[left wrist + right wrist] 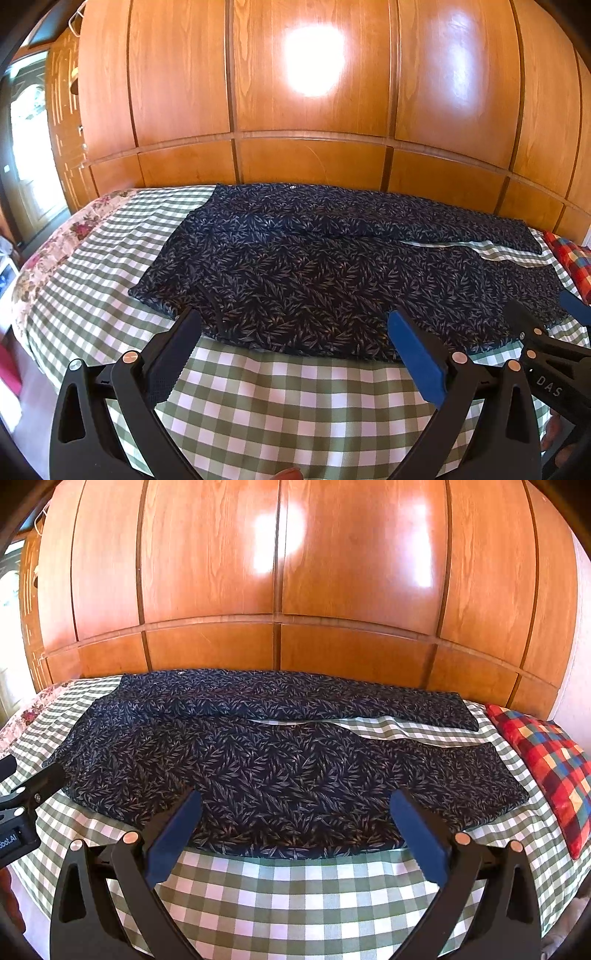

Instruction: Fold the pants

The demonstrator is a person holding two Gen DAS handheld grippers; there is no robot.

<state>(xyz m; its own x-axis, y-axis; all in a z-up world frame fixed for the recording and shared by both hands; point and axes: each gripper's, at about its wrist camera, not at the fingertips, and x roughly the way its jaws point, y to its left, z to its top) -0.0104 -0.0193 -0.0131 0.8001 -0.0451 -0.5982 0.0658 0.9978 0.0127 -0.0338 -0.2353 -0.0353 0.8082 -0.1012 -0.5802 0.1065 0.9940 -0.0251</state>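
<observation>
the pants (273, 760), dark blue with a pale leaf print, lie spread flat across the middle of both views on a green-and-white checked bedspread (295, 897). the waistband sits toward the left of the frame, the two legs run off to the right, and a thin wedge of check shows between them. behind, a wall of glossy wooden wardrobe doors (280, 572) fills the top half of each picture. a red, blue and yellow plaid cushion (546, 760) rests at the right edge, just beside the leg hems.

the left gripper (295, 325) hovers low in its frame with its jaws spread wide and nothing between them; its tips reach the near edge of the cloth close to the waist end. the right gripper (295, 805) is likewise gaping and empty, its tips over the near leg's edge further toward the hems. each tool also pokes into the other's view at the side.

i'd judge no fold is made yet: the garment is only laid out, and this is the approach to the first grasp. the next move likely calls for both tongs to drop onto the near edge, pinch one layer each, then lift together and carry the near leg over onto the far one, keeping the cloth taut so it doesn't bunch.
</observation>
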